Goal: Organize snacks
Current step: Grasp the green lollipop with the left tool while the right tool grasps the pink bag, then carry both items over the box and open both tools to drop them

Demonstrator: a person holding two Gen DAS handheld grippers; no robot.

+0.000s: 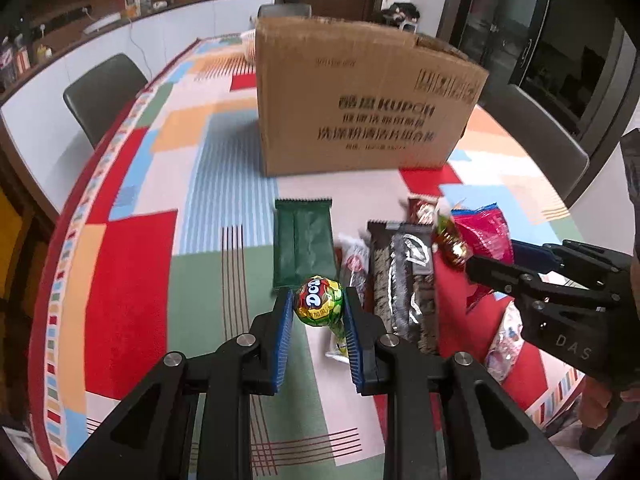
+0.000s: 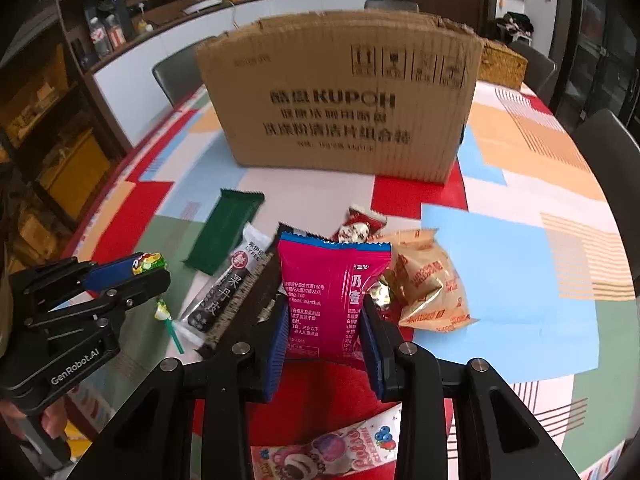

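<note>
**A:** So where's this at? Left gripper (image 1: 318, 306) has its fingers closed on the lollipop (image 1: 319, 301), squeezing the round wrapped head, with the stick trailing down and back toward the camera. Right gripper (image 2: 325, 320) is narrowed onto the pink pouch (image 2: 334, 292), held upright, lower centre of its view. Both look lifted off the surface (image 1: 132, 272), though I can't swear the pouch's bottom edge has cleared it.

**B:** Yeah, and the box (image 1: 360, 96) is dead ahead, upper centre in both views. The top isn't in view, so I'm only guessing it's open and that's where the snacks go.

**A:** Tips for the carry?

**B:** Go up before going forward. That near wall is tall, so both loads need to clear the rim. The lollipop grip is on a round, crinkly ball, so it could roll or squirt out; keep the squeeze steady and don't tilt. The pouch is soft and floppy, so it'll probably sag and may catch the rim.

**A:** Both hands at once?

**B:** They're side by side, so I'd stagger them so the grippers don't bump over the box. Also lift straight off the pile. The green bar (image 1: 304, 244), dark bar (image 1: 404, 280) and tan pouch (image 2: 430, 284) sit right beside the held stuff, so don't drag them along.
</note>
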